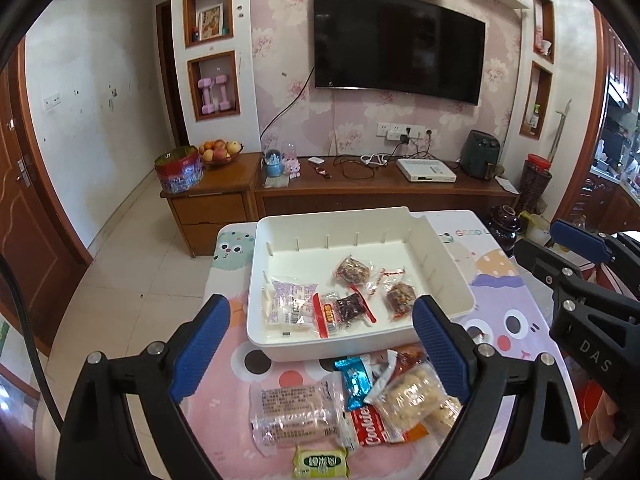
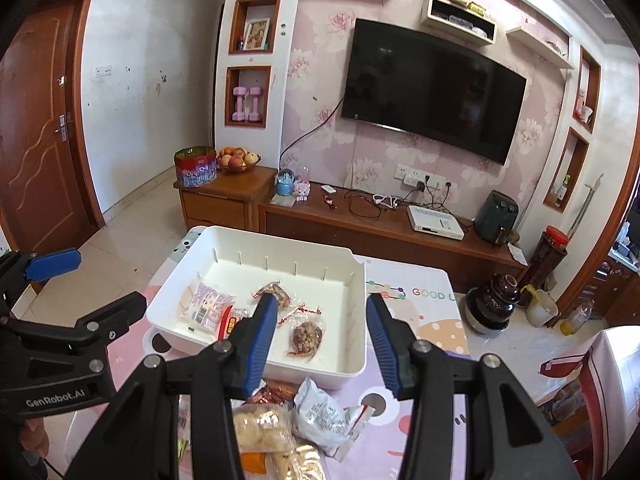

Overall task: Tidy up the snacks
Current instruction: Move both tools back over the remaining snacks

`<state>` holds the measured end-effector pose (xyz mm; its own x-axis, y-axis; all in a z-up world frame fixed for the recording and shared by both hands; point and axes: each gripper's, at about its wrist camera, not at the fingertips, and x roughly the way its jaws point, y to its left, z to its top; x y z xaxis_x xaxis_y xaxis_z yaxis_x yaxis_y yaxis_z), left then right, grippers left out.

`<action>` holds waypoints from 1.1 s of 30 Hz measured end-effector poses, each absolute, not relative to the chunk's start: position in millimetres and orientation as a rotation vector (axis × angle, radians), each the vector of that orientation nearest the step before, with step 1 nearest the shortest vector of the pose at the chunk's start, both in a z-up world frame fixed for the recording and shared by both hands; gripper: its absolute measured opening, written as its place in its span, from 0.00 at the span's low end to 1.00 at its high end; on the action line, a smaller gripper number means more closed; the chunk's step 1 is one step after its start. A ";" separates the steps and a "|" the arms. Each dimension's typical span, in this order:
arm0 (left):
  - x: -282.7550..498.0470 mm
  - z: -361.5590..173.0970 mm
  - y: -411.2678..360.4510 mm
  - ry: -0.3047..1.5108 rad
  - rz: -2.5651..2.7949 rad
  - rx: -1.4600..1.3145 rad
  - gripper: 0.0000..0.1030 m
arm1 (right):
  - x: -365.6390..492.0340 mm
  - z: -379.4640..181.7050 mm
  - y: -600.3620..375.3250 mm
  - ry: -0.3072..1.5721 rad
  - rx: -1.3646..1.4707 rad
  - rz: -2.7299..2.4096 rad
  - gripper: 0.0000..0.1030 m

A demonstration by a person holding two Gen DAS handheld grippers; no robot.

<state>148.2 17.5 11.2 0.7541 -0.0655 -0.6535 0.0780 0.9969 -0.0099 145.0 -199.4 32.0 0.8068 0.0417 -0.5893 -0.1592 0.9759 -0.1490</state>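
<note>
Both claws empty above the loose snack pile point(image 1: 352, 404) at lower frame: left gripper point(image 1: 320, 344) wide, straddling it, nearer; right gripper point(image 2: 320, 344) half-open; white bin point(image 1: 448, 276) beyond.

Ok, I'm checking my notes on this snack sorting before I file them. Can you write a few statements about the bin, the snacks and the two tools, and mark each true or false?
1. The white bin already holds several wrapped snacks. True.
2. The left tool is clamped on a packet. False: its jaws stand wide open with nothing between them.
3. A red Cookies packet lies on the table mat, outside the bin. True.
4. The right tool carries a snack. False: its jaws are empty and open.
5. The green packet sits inside the bin. False: it lies on the mat, nearest the camera.
</note>
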 end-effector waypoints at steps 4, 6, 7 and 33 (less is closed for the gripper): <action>128.2 18.1 16.8 0.691 -0.090 0.011 0.90 | 121.8 39.5 -201.3 0.593 -0.207 0.113 0.49; 116.9 19.7 16.2 0.680 -0.096 0.011 0.90 | 112.5 41.9 -202.2 0.581 -0.214 0.116 0.52; 111.4 20.0 15.8 0.675 -0.098 0.010 0.90 | 107.0 42.4 -203.9 0.579 -0.216 0.120 0.52; 46.5 -102.5 19.6 0.833 -0.093 -0.002 0.94 | 63.7 -77.4 -261.4 0.828 -0.067 0.153 0.54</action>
<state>46.5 19.6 -102.5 0.6688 -0.0831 -0.7388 0.0816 0.9959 -0.0382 63.7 -261.4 -77.4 0.6660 0.1091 -0.7380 -0.1611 0.9869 0.0005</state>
